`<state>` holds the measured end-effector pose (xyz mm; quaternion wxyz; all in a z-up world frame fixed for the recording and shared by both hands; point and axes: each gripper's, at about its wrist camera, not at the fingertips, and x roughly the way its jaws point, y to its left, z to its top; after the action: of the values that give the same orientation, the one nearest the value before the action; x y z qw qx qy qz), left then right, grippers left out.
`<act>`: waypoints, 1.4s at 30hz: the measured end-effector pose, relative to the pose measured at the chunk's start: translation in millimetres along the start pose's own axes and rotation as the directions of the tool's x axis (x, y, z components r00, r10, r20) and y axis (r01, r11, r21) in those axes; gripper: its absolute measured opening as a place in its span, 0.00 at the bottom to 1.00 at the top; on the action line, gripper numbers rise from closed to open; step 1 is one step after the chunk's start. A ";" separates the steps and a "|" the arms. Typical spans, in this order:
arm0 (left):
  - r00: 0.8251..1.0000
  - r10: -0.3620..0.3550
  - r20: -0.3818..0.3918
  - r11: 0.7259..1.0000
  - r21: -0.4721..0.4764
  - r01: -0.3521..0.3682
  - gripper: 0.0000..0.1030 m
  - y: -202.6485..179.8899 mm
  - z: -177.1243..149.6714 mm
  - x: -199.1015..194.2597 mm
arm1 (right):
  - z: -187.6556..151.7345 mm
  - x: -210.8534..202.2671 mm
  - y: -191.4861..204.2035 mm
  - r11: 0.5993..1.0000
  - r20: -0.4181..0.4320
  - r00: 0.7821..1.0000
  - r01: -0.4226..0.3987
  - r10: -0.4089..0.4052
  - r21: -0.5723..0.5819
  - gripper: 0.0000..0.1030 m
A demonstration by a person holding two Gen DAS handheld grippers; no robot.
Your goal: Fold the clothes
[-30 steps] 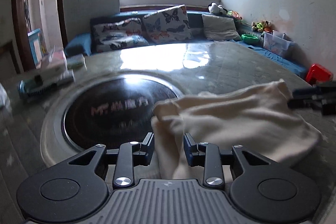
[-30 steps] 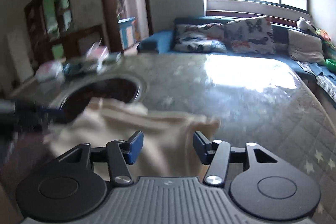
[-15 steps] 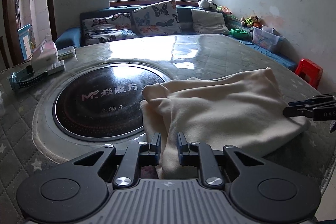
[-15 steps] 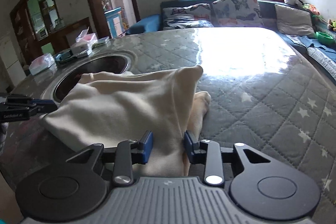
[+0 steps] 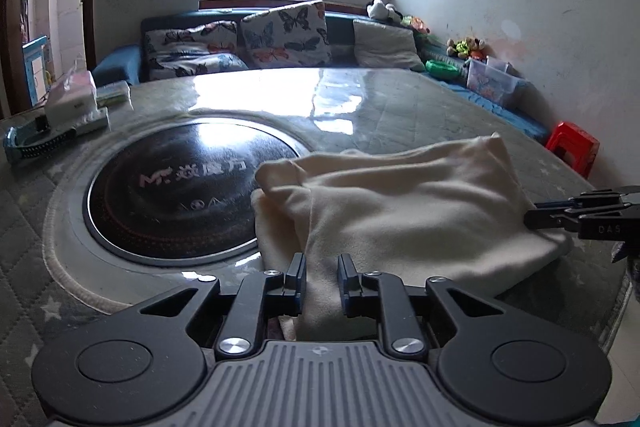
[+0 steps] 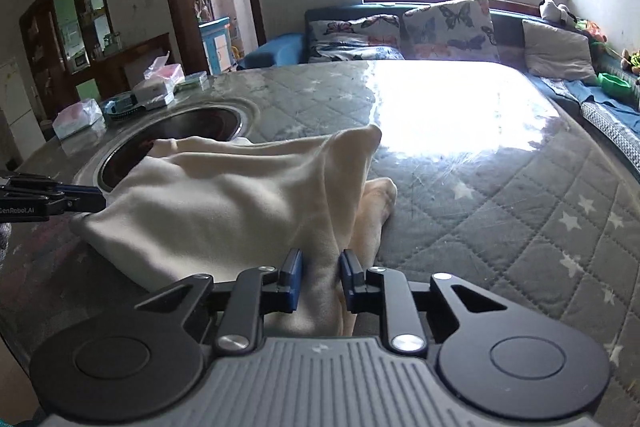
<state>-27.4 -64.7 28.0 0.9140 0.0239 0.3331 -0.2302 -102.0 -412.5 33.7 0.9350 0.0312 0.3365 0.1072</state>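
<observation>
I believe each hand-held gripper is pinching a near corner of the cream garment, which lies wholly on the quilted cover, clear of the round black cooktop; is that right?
Not quite. The cream garment is not clear of the round black cooktop: the left wrist view shows its far left corner lying over the cooktop's edge. The rest holds: the left hand-held gripper and right hand-held gripper each pinch a near corner.

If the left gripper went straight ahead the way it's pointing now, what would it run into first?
The cream garment: the left gripper already has a fold of it between its fingers, and the bulk of the cloth lies directly ahead on the table. Beyond that, depth is unclear.
</observation>
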 end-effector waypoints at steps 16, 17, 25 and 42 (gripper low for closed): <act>0.999 -0.052 0.008 0.998 -0.020 0.052 0.06 3.0 -1.8 -23.1 | 2.9 -24.0 -4.5 0.999 0.031 0.998 -0.049 0.048 0.023 0.10; 0.999 -0.045 -0.017 0.999 -0.014 0.045 0.06 4.2 -4.7 -19.2 | -0.3 -20.4 -6.5 0.999 0.012 0.999 -0.045 0.044 0.031 0.10; 0.999 -0.022 0.043 0.998 0.066 0.019 0.12 -2.3 8.0 -33.6 | 6.6 -30.2 -0.7 0.999 0.018 1.000 -0.019 0.020 -0.032 0.17; 1.000 -0.012 0.009 0.998 0.055 0.011 0.17 -23.3 17.7 24.3 | 39.4 46.2 -7.8 1.000 0.041 0.999 0.023 -0.023 0.010 0.17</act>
<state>-10.6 -98.8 29.3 0.9132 0.0459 0.3227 -0.2447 -40.9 -409.3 34.3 0.9428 0.0341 0.3180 0.0942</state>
